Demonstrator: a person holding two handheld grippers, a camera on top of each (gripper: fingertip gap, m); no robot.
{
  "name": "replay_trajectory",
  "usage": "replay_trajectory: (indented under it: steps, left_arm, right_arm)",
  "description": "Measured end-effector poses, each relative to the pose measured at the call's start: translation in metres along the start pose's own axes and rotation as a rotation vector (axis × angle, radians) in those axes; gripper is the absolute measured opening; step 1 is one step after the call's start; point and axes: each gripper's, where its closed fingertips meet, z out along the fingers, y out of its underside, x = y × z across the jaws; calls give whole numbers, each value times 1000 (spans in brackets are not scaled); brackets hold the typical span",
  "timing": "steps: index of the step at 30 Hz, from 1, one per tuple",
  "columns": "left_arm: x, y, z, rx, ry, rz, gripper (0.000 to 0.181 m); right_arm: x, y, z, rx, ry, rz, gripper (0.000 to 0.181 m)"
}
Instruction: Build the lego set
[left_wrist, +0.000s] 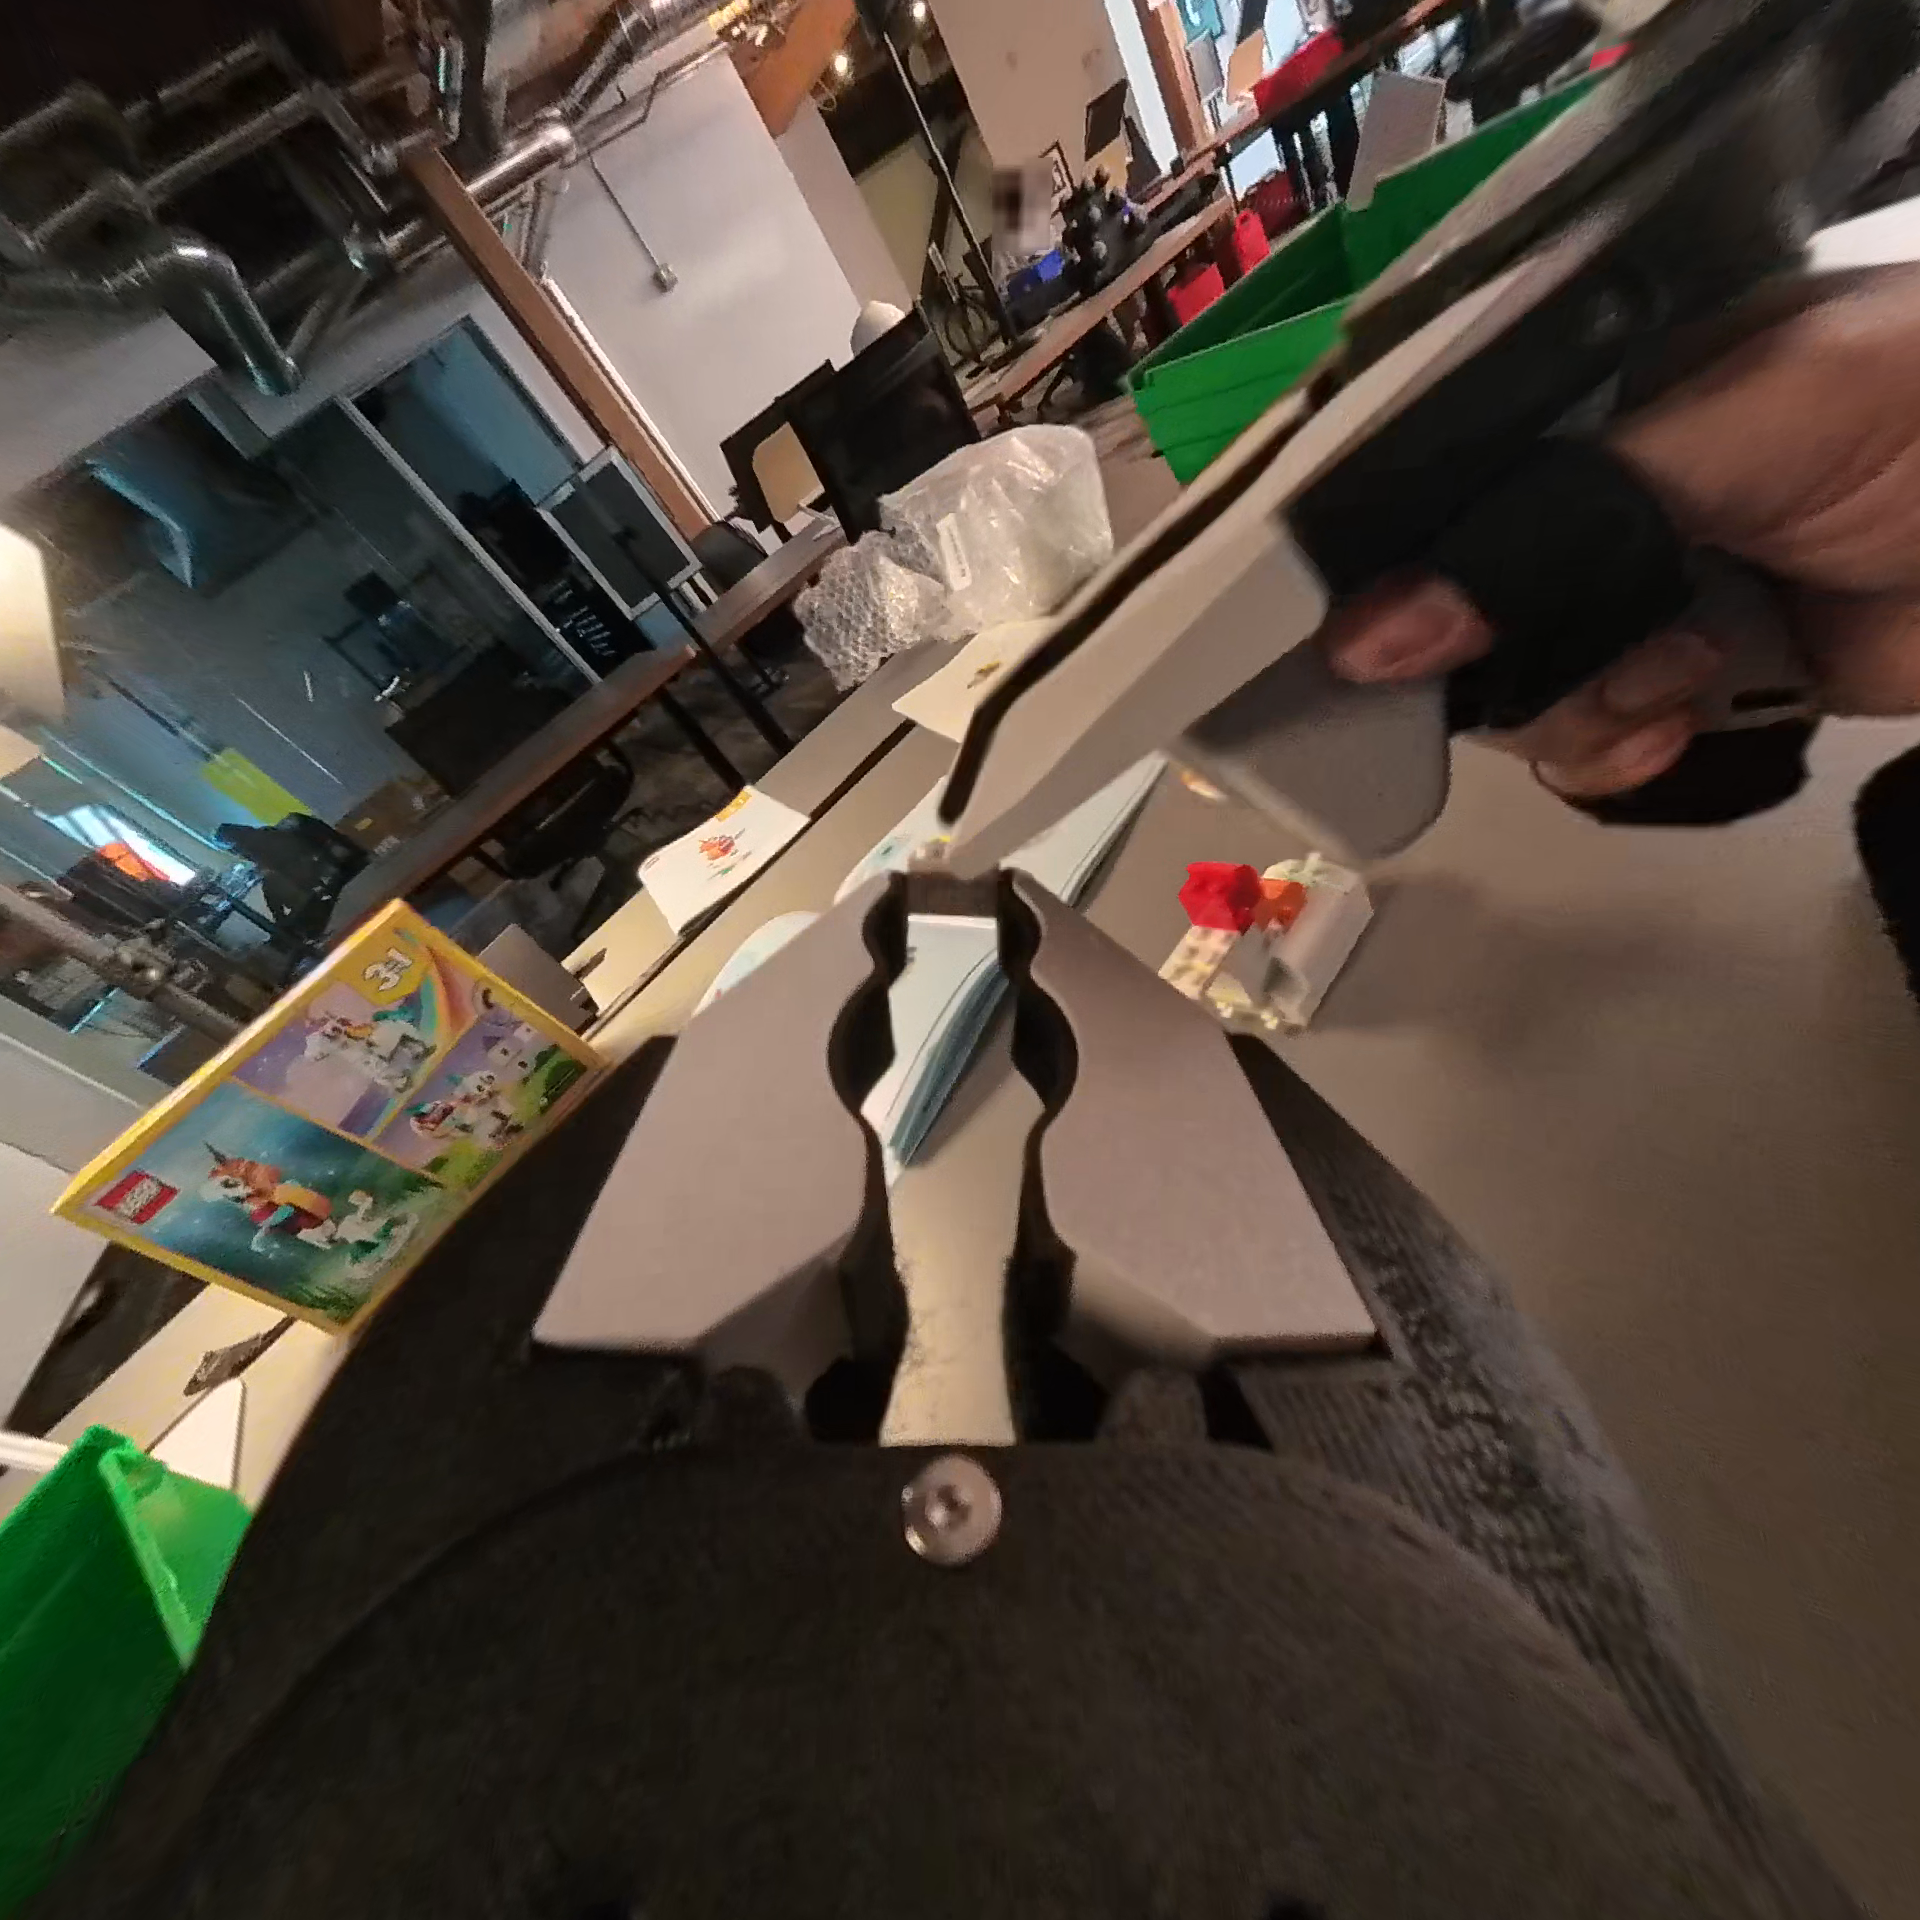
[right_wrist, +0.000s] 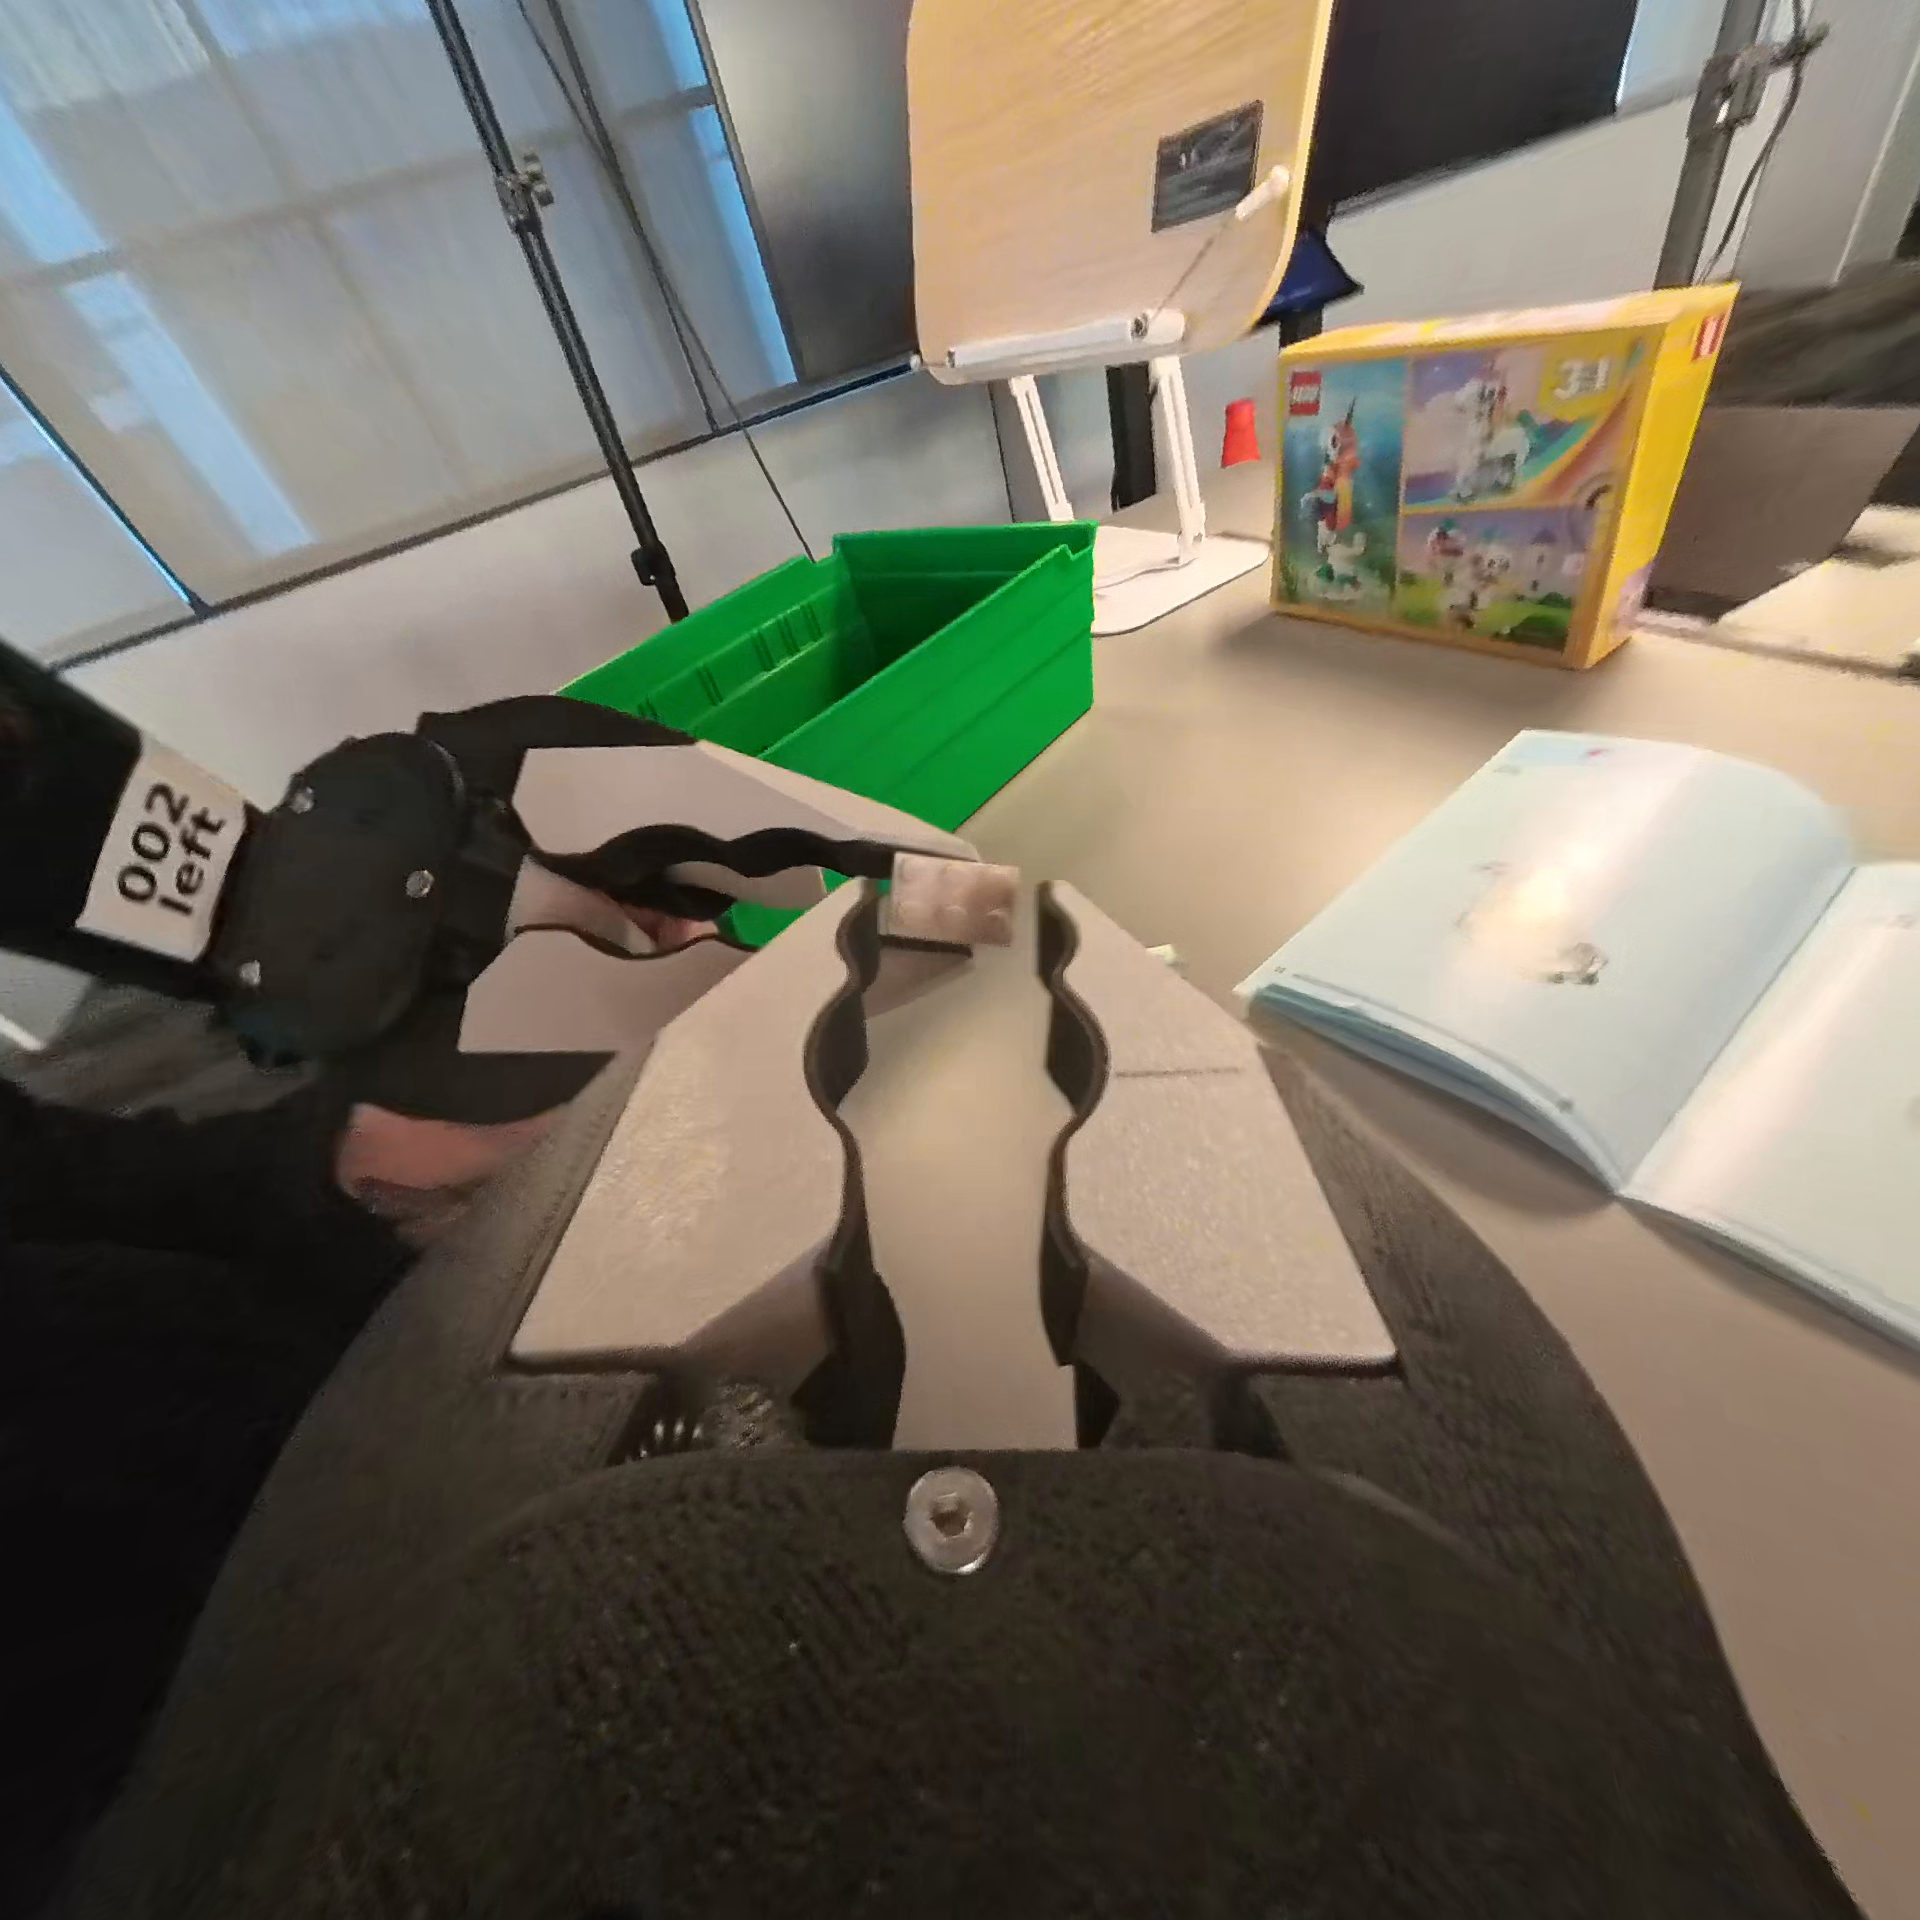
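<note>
**A:** What's nearest you?

**B:** Right up close, my own two grey fingers (left_wrist: 1164, 1122). My left gripper (left_wrist: 951, 909) has them drawn narrow, pinching a small flat plate (right_wrist: 951, 899) by its two edges at the very tips. It is held up in the air above the table (right_wrist: 1195, 748), not lying on it.

**A:** And your other hand?

**B:** My right gripper (right_wrist: 953, 914) meets it tip to tip. Its fingers sit part-open on either side of the plate, and I read a thin gap on each side, so I don't think it grips yet.

**A:** How will that piece handle?

**B:** I'd judge it very light, hard and smooth. It won't bend, but it could twist or pop out if squeezed off-centre. Best to hold it flat-on across opposite edges, well onto the pads, leaving the studs free.

**A:** Where does it go?

**B:** Probably onto the half-built model (left_wrist: 1262, 945), white and grey with red and orange bits, standing on the table just beyond. That one looks likely to come apart under a hard push.

**A:** Anything else about?

**B:** An open booklet (right_wrist: 1558, 935), the yellow box (right_wrist: 1475, 468) and a green bin (right_wrist: 883, 665).
</note>
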Motion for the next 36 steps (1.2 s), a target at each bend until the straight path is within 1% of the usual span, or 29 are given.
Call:
replay_trajectory:
  steps: [1,3,5,9,12,14,17,21,24,27,29,32,36]
  left_arm:
    - [-5,2,-2,7,-14,-13,15]
    - [-14,11,-6,19,-27,-67,15]
    - [-17,16,-11,64,-3,-149,15]
    - [-14,23,-19,159,28,-282,15]
    - [-16,20,-21,186,28,-296,15]
    - [-12,21,-19,185,69,-327,15]
    - [-5,19,-18,195,132,-377,15]
    - [-7,22,-18,184,126,-377,15]
    - [-7,25,-15,173,138,-408,15]
    - [-9,27,-12,163,174,-495,15]
    - [-9,28,-10,168,220,-575,15]
    - [-12,29,-10,187,267,-672,15]
    - [-16,34,-9,182,266,-696,15]
  right_arm:
    - [8,-4,-4,-4,26,-47,34]
    - [35,-5,-14,-81,94,-171,26]
    - [60,4,-20,-201,93,-265,24]
    - [106,37,-34,-449,75,-421,24]
    - [124,63,-38,-567,39,-491,24]
    - [133,76,-37,-617,16,-534,24]
    - [134,92,-29,-656,-96,-586,24]
    - [135,113,-16,-700,-218,-604,24]
    - [122,113,-9,-650,-368,-564,26]
    - [111,114,-3,-635,-483,-532,30]
    - [107,117,-1,-661,-529,-525,31]
    - [100,114,6,-641,-584,-534,31]
    - [94,117,14,-651,-623,-563,30]
